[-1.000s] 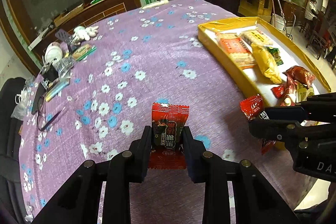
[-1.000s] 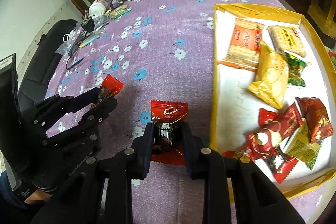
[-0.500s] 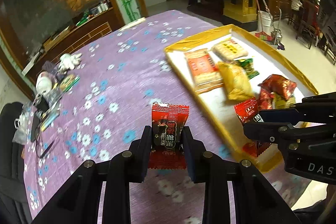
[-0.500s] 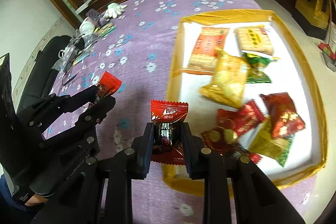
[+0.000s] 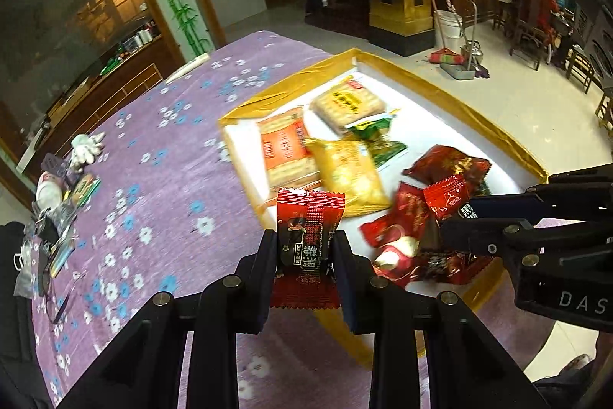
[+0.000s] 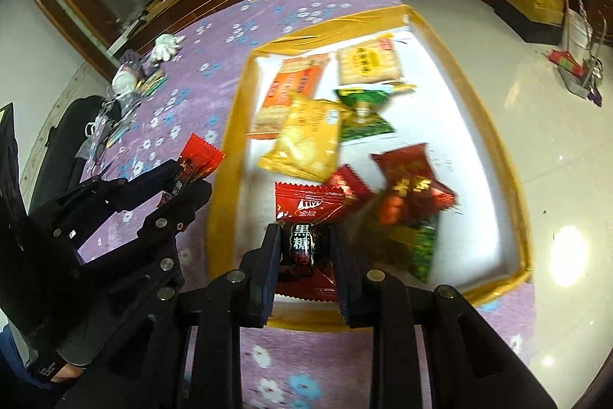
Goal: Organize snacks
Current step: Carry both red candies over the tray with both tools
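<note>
My left gripper (image 5: 304, 246) is shut on a red candy packet (image 5: 308, 240) and hangs over the near left rim of the gold-edged tray (image 5: 479, 117). My right gripper (image 6: 304, 248) is shut on a second red candy packet (image 6: 306, 217) above the tray's (image 6: 494, 148) near end. Each gripper shows in the other's view: the right gripper (image 5: 454, 213) at the right, the left gripper (image 6: 189, 179) at the left, both holding their packets. In the tray lie orange (image 5: 283, 146) and yellow (image 5: 346, 173) biscuit packs, a green packet (image 6: 364, 114) and several red candies (image 6: 410, 190).
The purple flowered tablecloth (image 5: 153, 148) covers the table. Glasses, a white jar and small clutter (image 5: 53, 202) sit at its far left edge beside a black chair (image 6: 65, 140). Beyond the table is tiled floor with a broom and bucket (image 5: 448, 25); people sit far right.
Both grippers have carried their red packets rightward, from over the bare cloth to over the tray's near end. Neither grip has changed.
</note>
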The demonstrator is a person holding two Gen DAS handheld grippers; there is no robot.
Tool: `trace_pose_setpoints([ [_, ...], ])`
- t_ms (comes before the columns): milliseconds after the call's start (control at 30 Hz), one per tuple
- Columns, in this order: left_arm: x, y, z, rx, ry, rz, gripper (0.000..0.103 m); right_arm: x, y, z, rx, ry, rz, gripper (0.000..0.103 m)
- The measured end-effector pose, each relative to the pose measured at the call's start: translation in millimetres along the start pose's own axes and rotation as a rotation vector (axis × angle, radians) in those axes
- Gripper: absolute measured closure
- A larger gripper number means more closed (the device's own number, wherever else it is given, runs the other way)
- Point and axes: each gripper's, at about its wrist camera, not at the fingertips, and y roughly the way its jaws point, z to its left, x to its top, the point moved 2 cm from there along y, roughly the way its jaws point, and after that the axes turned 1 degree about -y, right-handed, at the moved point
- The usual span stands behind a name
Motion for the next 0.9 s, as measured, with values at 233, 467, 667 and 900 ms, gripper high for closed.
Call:
trace_pose_setpoints([
  [233,5,10,-16,-0.016,0.01,0.015,0.073,-2,-1,-22,-0.021,0.034,0.011,0.078],
  [467,5,24,-21,-0.033,-0.017,0.039,0.073,-1,7,-34,-0.037,0.04,0.037,0.078],
  [667,1,38,-23,-0.077,-0.053,0.07,0.073,2,11,-36,-0.044,0.015,0.041,0.078],
  [900,3,47,-27,-0.071,-0.04,0.08,0.073,9,15,-37,-0.052,0.0,0.028,0.078],
])
